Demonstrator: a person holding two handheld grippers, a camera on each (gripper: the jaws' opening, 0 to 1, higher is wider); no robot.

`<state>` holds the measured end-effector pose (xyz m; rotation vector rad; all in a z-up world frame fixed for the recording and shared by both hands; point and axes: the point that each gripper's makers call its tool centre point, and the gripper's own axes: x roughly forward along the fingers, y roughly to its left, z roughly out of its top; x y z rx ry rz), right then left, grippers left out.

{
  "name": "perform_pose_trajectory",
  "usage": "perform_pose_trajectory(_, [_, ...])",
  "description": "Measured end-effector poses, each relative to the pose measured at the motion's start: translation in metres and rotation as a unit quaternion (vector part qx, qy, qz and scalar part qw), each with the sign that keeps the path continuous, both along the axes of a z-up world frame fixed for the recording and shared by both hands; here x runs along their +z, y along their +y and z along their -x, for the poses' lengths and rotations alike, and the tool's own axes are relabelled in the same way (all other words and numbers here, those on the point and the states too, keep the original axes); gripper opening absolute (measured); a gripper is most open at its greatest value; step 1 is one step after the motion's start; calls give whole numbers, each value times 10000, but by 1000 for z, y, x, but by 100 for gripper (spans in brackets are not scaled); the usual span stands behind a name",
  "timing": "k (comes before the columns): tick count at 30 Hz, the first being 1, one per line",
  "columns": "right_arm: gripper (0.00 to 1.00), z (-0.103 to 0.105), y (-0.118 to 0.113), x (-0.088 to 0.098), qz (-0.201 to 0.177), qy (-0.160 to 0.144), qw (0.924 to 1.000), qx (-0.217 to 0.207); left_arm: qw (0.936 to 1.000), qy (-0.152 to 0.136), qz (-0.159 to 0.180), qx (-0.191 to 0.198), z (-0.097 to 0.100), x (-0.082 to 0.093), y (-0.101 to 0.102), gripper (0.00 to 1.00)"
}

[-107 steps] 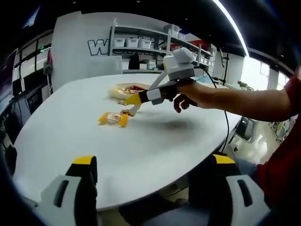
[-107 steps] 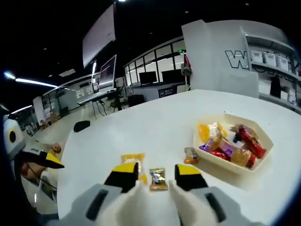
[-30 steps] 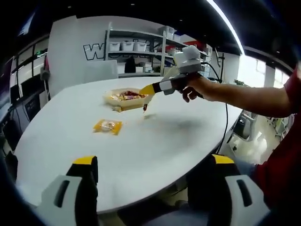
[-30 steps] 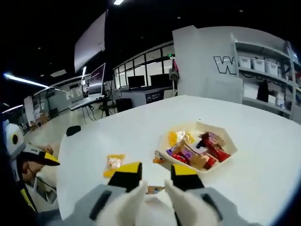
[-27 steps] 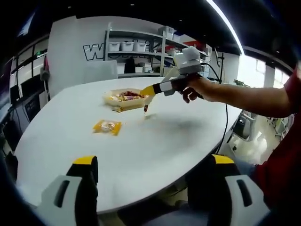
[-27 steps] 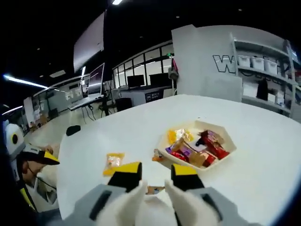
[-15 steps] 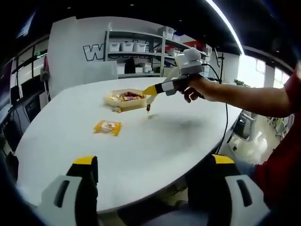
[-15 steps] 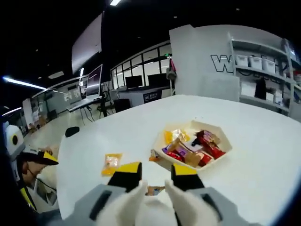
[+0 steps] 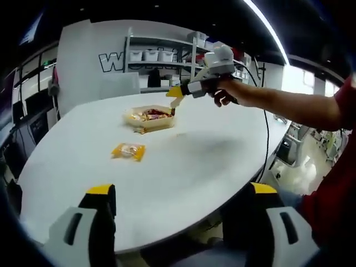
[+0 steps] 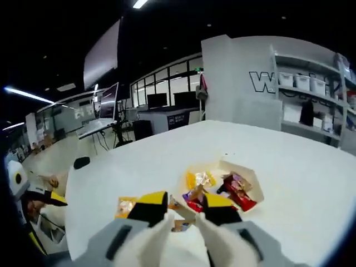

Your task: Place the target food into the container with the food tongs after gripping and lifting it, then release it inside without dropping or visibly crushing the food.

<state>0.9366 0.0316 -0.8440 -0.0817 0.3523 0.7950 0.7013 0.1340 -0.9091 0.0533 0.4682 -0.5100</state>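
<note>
right gripper (image 10: 181, 214), the yellow-tipped one, has its jaws narrowed onto a small wrapped candy with a gold-brown foil wrapper (image 10: 179, 225); the candy sits pinched between the two yellow tips, just behind their front edge. in the left gripper view the same gripper (image 9: 174, 95) is held out by a hand (image 9: 222, 93) and hangs above the near rim of the shallow cream hexagonal tray of wrapped snacks (image 9: 133, 118); the candy itself is too small to make out there.

from the right gripper view the tray (image 10: 253, 184) lies just ahead of the tips and a little to the right, with red, purple and yellow wrappers in it. the left yellow tip overlaps the tray's near corner, so the candy is at the tray's edge, clear of the table.

a flat orange snack packet (image 10: 123, 206) lies on the white round table (image 10: 289, 167) just left of the right gripper's left tip, apart from the tray. same packet (image 9: 128, 151) in the left gripper view sits between that camera and the tray.

left gripper (image 9: 181, 194): jaws spread wide, nothing between them, hanging off the near table edge (image 9: 167, 222), well apart from the tray.
</note>
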Motion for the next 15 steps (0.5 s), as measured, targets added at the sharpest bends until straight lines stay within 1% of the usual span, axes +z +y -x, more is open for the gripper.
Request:
perform_pose_trajectory(3, [19,-6,-1,6,25,-49,10000,-16,10000,9,8,1,-1,-1,0,96])
perform_pose_trajectory(6, [19,-14,-3,7,48,-55,10000,-55,10000,24,18,-5,-3,-2,1,96])
perform_pose_trajectory(11, [19,-23,-3,8,83,-40,9999,-78,10000,32,42,14,-5,-2,1,96])
perform_pose_trajectory(15, [19,-31,-4,5,159,-30,9998,-98,10000,62,42,23,-6,-4,1,96])
